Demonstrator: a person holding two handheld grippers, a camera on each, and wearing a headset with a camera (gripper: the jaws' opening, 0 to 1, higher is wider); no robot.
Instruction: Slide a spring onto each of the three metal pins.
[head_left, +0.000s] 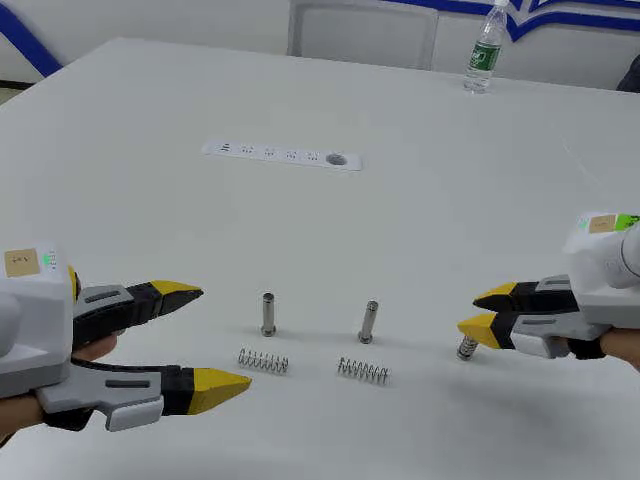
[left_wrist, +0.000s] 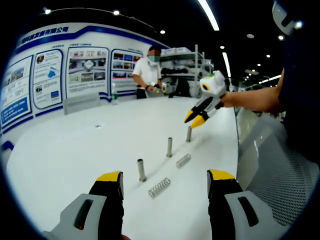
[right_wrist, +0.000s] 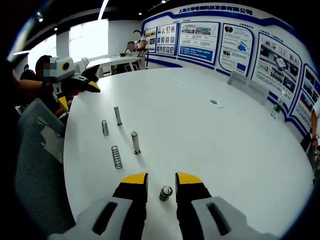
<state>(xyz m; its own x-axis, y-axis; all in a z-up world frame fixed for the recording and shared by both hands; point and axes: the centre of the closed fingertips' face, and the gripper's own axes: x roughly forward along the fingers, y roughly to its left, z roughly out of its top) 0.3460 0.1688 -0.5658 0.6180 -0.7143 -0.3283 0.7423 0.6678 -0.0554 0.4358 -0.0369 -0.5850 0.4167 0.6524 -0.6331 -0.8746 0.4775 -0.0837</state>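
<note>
The left claw (head_left: 225, 336) is spread wide and holds nothing; it hovers over the white bench (head_left: 420, 210), left of the work. Two metal pins stand upright and bare: the left pin (head_left: 268, 313) and the middle pin (head_left: 369, 321). The first spring (head_left: 263, 361) lies flat on the bench just in front of the left pin. The second spring (head_left: 362, 371) lies just in front of the middle pin. The right claw (head_left: 468, 311) is narrowly parted. In the right gripper view, the third pin (right_wrist: 165, 192) stands between its tips, with contact not discernible. This pin appears to carry a coil.
</note>
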